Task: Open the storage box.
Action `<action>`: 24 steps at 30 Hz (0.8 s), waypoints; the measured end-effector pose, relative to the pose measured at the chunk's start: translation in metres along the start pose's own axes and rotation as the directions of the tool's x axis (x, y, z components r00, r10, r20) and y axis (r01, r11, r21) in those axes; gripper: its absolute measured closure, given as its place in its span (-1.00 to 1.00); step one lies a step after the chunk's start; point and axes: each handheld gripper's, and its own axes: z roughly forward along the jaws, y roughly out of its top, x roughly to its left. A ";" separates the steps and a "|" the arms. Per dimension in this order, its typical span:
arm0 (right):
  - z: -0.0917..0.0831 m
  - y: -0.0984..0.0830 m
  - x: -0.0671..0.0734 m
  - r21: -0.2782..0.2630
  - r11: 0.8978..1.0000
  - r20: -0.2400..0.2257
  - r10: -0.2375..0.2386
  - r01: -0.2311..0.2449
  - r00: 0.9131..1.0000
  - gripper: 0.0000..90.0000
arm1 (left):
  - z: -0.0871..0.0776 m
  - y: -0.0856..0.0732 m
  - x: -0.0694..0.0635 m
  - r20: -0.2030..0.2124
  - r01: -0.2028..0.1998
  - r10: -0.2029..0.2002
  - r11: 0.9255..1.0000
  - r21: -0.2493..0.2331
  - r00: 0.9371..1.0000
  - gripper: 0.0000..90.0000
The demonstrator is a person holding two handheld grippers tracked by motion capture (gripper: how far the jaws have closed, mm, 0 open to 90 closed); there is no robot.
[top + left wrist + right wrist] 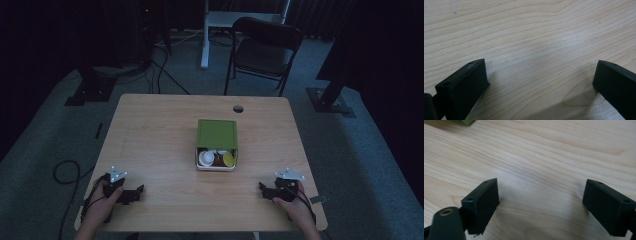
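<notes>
Two black hand-held tongs are seen: left tongs (134, 194) and right tongs (266, 190), each topped by a grey three-cornered plate with white dots. Black cables are trailed from both. Blocky matte-black jaws with small screw holes are shown; bare forearms, no sleeves.

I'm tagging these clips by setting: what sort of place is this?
Probably a lab or studio set up for recording, not a home. A bare wooden table stands on grey carpet, with cables trailing across the floor, a folding chair behind it, and dark stand bases to the sides.
</notes>
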 end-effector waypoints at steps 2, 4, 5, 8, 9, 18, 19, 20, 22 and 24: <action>0.001 0.002 0.006 -0.021 0.999 -0.001 -0.026 0.026 1.000 -0.68 | 0.000 0.000 0.000 0.000 0.000 0.000 1.000 0.000 1.000 -1.00; 0.001 0.005 0.013 -0.034 0.997 0.012 -0.068 0.069 0.998 -0.68 | 0.000 0.000 0.000 0.000 0.000 0.000 1.000 0.000 1.000 -1.00; 0.001 0.007 0.017 -0.039 0.994 0.018 -0.100 0.100 0.995 -0.67 | 0.000 0.000 0.000 0.000 0.001 -0.001 1.000 0.000 1.000 -1.00; 0.001 0.013 0.025 -0.075 0.989 -0.010 -0.127 0.126 0.992 -0.67 | 0.000 0.000 0.000 0.000 -0.001 0.001 1.000 0.000 1.000 -1.00; 0.001 0.015 0.029 -0.088 0.984 -0.005 -0.153 0.152 0.988 -0.67 | 0.000 0.000 0.000 0.000 0.001 -0.001 1.000 0.000 1.000 -1.00; -0.005 0.024 0.048 -0.141 0.951 0.036 -0.272 0.274 0.962 -0.67 | 0.000 0.000 0.000 0.000 -0.001 0.001 1.000 0.000 1.000 -1.00; -0.004 0.024 0.050 -0.143 0.947 0.043 -0.286 0.289 0.957 -0.67 | 0.000 0.000 0.000 0.000 0.001 -0.001 1.000 0.000 1.000 -1.00; -0.004 0.025 0.053 -0.143 0.938 0.054 -0.312 0.316 0.949 -0.67 | 0.000 0.000 0.000 0.000 0.001 -0.001 1.000 0.000 1.000 -1.00; -0.004 0.026 0.056 -0.140 0.931 0.057 -0.333 0.337 0.941 -0.69 | 0.000 0.000 0.000 0.000 0.001 -0.001 1.000 0.000 1.000 -1.00; -0.003 0.028 0.060 -0.145 0.922 0.054 -0.355 0.359 0.933 -0.69 | 0.000 0.000 0.000 0.000 0.000 0.000 1.000 0.000 1.000 -1.00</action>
